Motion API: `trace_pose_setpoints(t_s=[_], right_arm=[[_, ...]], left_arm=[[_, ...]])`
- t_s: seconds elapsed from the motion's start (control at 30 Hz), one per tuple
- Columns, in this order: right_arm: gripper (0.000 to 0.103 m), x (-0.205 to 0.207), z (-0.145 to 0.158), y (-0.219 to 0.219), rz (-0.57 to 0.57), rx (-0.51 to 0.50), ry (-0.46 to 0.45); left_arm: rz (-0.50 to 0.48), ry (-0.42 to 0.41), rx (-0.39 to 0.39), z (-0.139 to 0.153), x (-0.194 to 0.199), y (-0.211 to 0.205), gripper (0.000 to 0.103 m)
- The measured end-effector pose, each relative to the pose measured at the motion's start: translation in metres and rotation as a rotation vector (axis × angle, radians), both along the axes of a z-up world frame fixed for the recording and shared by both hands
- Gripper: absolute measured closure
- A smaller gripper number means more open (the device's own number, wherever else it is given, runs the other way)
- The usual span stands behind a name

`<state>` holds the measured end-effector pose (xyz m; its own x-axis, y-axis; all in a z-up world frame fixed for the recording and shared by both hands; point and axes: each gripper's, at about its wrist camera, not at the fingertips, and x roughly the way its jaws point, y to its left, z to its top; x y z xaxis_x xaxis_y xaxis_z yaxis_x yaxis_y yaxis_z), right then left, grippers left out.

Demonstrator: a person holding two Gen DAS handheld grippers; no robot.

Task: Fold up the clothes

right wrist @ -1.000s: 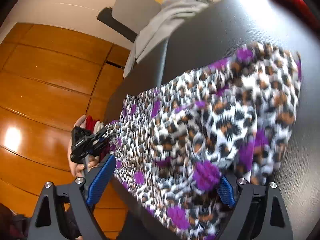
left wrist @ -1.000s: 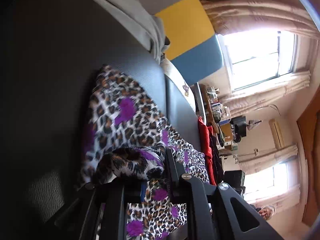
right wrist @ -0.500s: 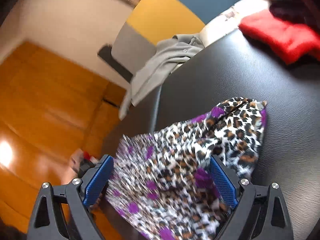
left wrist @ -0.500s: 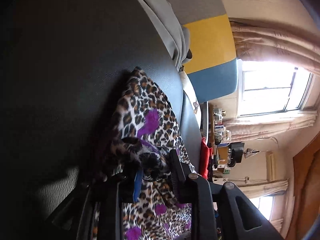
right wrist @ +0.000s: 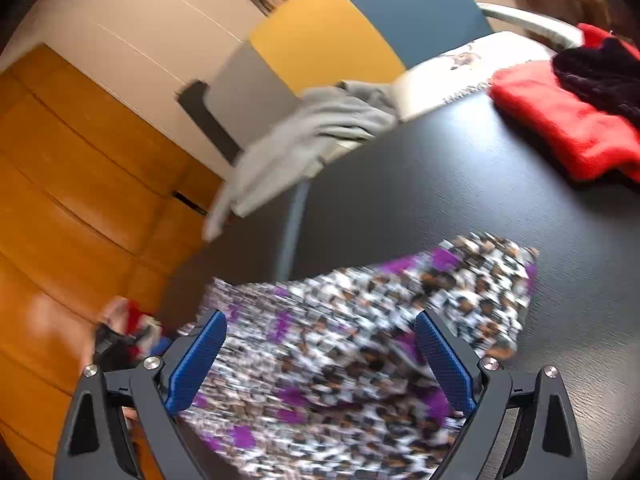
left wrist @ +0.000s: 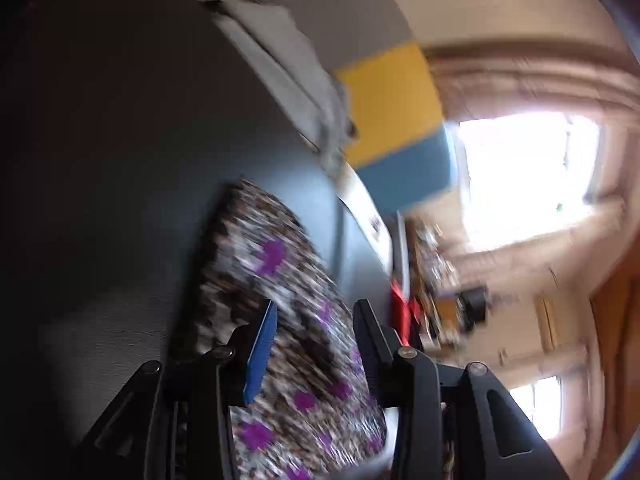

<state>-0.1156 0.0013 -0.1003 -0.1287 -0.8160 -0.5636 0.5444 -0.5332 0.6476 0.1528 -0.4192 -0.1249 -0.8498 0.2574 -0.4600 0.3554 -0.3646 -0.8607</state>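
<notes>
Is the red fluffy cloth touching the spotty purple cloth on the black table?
Apart. The right wrist view shows bare black table between the red cloth and the spotty purple cloth.

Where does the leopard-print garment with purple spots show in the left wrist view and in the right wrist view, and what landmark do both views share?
Left wrist: the leopard-print garment runs from centre to bottom edge on the dark table, seen between the gripper's fingers.
Right wrist: it fills the lower centre, stretching right toward the middle of the table.
Shared landmark: the yellow and blue panel beyond the table's far edge.
</notes>
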Motion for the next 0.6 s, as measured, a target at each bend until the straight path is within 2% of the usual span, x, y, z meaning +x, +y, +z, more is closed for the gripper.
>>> trace_pose_setpoints(t_s=[0.03, 0.1, 0.17, 0.27, 0.33, 0.4, 0.43, 0.53, 0.6], right_arm=[[0.007, 0.005, 0.006, -0.002, 0.019, 0.012, 0.037], [0.007, 0.034, 0.012, -0.018, 0.085, 0.125, 0.199], [0.007, 0.068, 0.015, -0.033, 0.17, 0.239, 0.383], [0.007, 0.114, -0.001, -0.058, 0.308, 0.399, 0.628], [0.009, 0.12, -0.014, -0.072, 0.362, 0.475, 0.693], [0.013, 0.115, -0.028, -0.077, 0.383, 0.509, 0.687], [0.02, 0.112, -0.035, -0.08, 0.394, 0.526, 0.683], [0.061, 0.102, -0.044, -0.081, 0.38, 0.547, 0.647], [0.067, 0.094, -0.045, -0.079, 0.376, 0.532, 0.619]], left_arm=[[-0.037, -0.01, -0.015, 0.0, -0.004, 0.01, 0.06], [-0.101, -0.033, -0.005, -0.01, -0.013, 0.03, 0.057], [-0.16, -0.049, 0.063, -0.029, -0.024, 0.052, 0.056], [-0.19, -0.065, 0.143, -0.052, -0.041, 0.078, 0.056], [-0.192, -0.061, 0.179, -0.06, -0.049, 0.09, 0.056], [-0.191, -0.044, 0.21, -0.064, -0.054, 0.097, 0.056], [-0.183, -0.041, 0.211, -0.063, -0.055, 0.097, 0.056], [-0.179, -0.023, 0.183, -0.058, -0.059, 0.098, 0.057], [-0.186, -0.024, 0.134, -0.052, -0.062, 0.099, 0.067]])
